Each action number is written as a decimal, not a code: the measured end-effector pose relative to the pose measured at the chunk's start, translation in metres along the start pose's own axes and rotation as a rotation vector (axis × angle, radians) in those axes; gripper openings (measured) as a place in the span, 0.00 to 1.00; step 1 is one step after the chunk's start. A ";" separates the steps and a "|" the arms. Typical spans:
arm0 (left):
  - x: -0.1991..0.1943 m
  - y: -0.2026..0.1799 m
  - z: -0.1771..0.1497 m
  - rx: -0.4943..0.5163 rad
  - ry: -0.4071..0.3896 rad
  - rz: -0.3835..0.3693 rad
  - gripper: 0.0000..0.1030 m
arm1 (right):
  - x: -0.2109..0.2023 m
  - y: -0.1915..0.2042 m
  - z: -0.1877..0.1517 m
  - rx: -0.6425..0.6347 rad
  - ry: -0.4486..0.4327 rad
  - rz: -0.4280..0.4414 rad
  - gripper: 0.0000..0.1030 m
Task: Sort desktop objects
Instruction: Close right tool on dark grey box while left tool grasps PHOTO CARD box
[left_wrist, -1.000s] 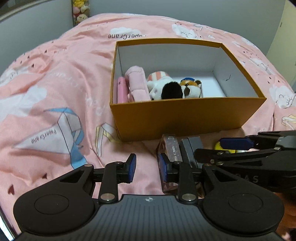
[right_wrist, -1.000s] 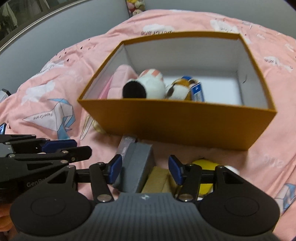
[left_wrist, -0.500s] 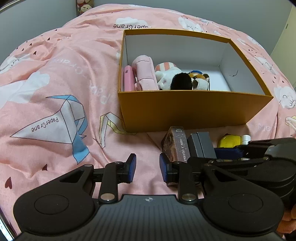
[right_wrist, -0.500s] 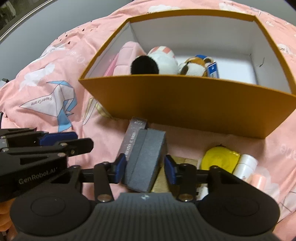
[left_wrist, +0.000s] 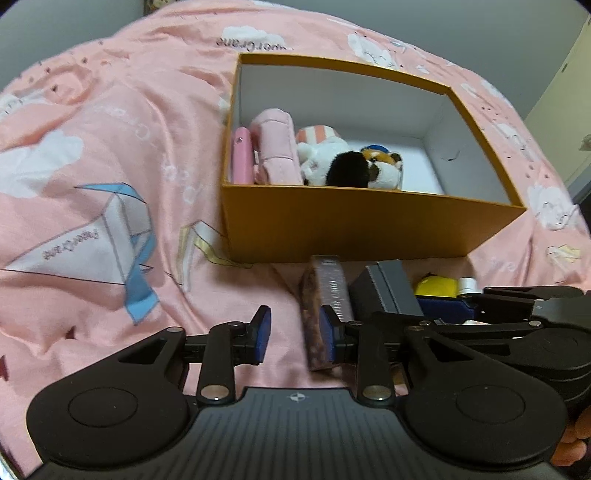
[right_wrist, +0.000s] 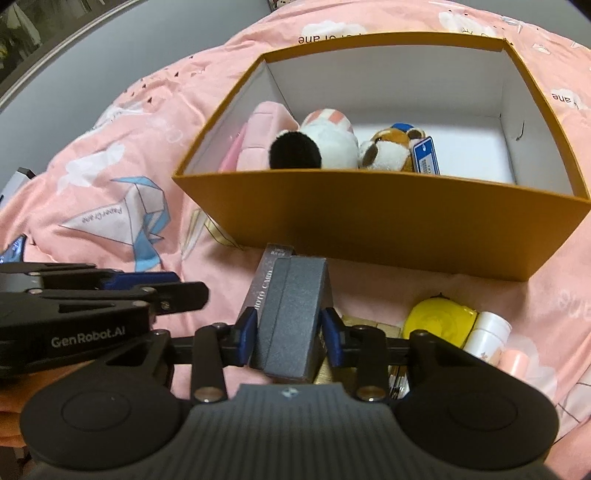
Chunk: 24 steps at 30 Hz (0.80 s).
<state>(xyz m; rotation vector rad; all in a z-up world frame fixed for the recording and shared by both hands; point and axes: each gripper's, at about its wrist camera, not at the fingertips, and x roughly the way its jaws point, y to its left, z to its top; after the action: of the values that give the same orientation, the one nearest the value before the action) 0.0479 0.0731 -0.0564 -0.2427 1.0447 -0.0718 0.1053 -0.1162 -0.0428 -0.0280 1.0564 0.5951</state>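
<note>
Left wrist view: left gripper (left_wrist: 295, 334) over the pink bedspread (left_wrist: 92, 184), jaws opening, nothing between the pads. Its right finger (left_wrist: 327, 332) sits against the side of the brown card pack (left_wrist: 325, 295), which stands on edge just in front of the orange box (left_wrist: 369, 225). Grey box (left_wrist: 388, 291) is right beside the pack, on its right. Yellow item (left_wrist: 436, 286) and a white tube (left_wrist: 467, 284) lie further right, partly hidden by the right gripper (left_wrist: 461, 314) coming in from the right edge. Inside the orange box, left end: pink case (left_wrist: 242, 155), pink pouch (left_wrist: 275, 147), white plush (left_wrist: 317, 162), brown plush (left_wrist: 384, 170). Right half of the box floor is bare.

Right wrist view: right gripper (right_wrist: 288, 334) jaws closing, both blue pads pressed on the sides of the grey box (right_wrist: 291, 314), which is tilted up off the bedspread (right_wrist: 92, 177). Card pack (right_wrist: 264, 284) leans against its left face. Left gripper (right_wrist: 147, 284) is at the left edge, seen side-on, so I cannot tell its gap here. Yellow item (right_wrist: 439, 321), white tube (right_wrist: 485, 332) and a peach tube (right_wrist: 513, 362) lie to the right, in front of the orange box (right_wrist: 406, 229). A wooden piece (right_wrist: 369, 326) sits just behind the right finger. Blue tag (right_wrist: 426, 155) hangs on the brown plush (right_wrist: 388, 151); white plush (right_wrist: 325, 140) is left of it.
</note>
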 end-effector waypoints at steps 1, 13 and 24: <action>0.002 0.001 0.002 -0.003 0.015 -0.016 0.36 | 0.000 -0.002 0.001 0.008 0.001 0.003 0.39; 0.031 0.005 0.013 -0.080 0.089 -0.113 0.46 | 0.001 -0.035 0.001 0.171 0.009 0.126 0.39; 0.055 0.017 0.017 -0.161 0.133 -0.116 0.47 | -0.004 -0.035 -0.001 0.176 -0.001 0.155 0.38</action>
<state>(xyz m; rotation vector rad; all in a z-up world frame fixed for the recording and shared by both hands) 0.0893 0.0826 -0.0992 -0.4495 1.1697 -0.1098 0.1196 -0.1483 -0.0492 0.2101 1.1128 0.6392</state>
